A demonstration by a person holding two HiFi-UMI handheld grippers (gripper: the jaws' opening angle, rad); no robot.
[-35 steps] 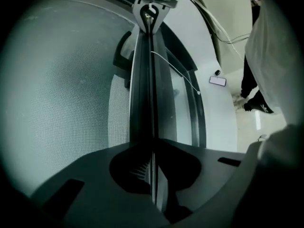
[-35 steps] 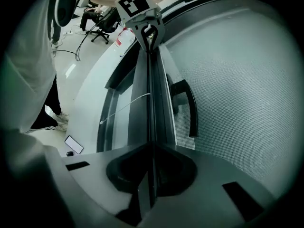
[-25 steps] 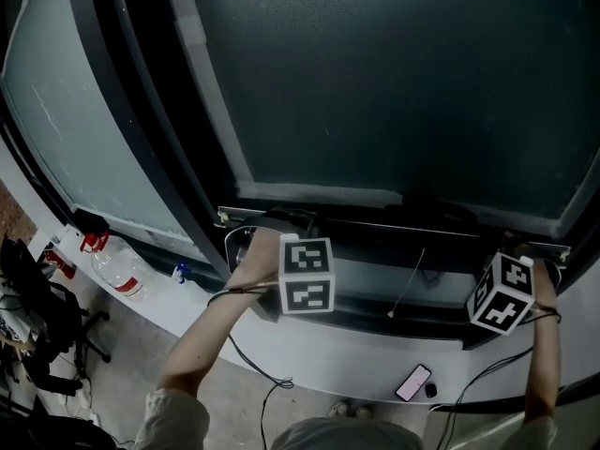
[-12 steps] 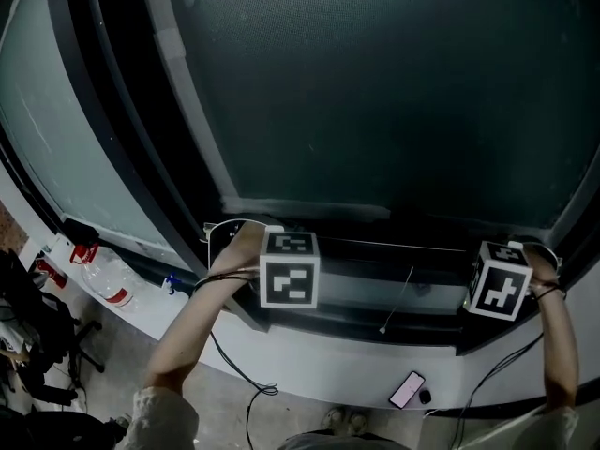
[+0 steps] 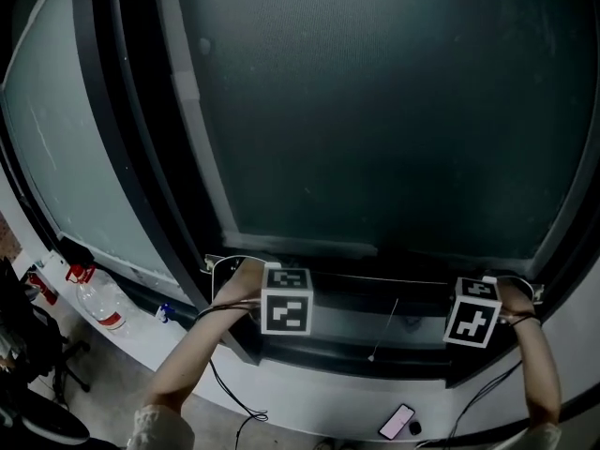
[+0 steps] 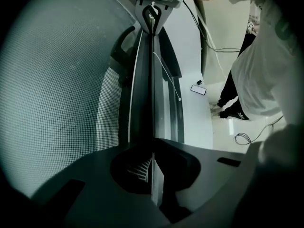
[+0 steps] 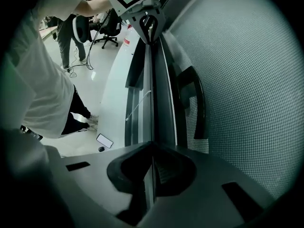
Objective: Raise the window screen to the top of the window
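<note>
**Screen Rail Gripped, Lift Yet to Show**

The window screen point(image 5: 375, 111) spreads above both our grippers. Its bottom rail point(image 5: 375, 277) runs from one gripper to the other, still low in the window. Since a second ago we see no clear climb, only our view shifting. Our left gripper point(image 6: 153, 163) and right gripper point(image 7: 152, 163) stay clenched on the rail's thin edge, one at each end. We judge nearly the whole raise remains.

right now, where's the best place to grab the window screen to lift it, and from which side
The bottom rail, near its two ends, coming from the room side with jaws across its thin lip. It is long and narrow, so one central grip could tilt it. The left gripper and right gripper are shut on it that way.
</note>
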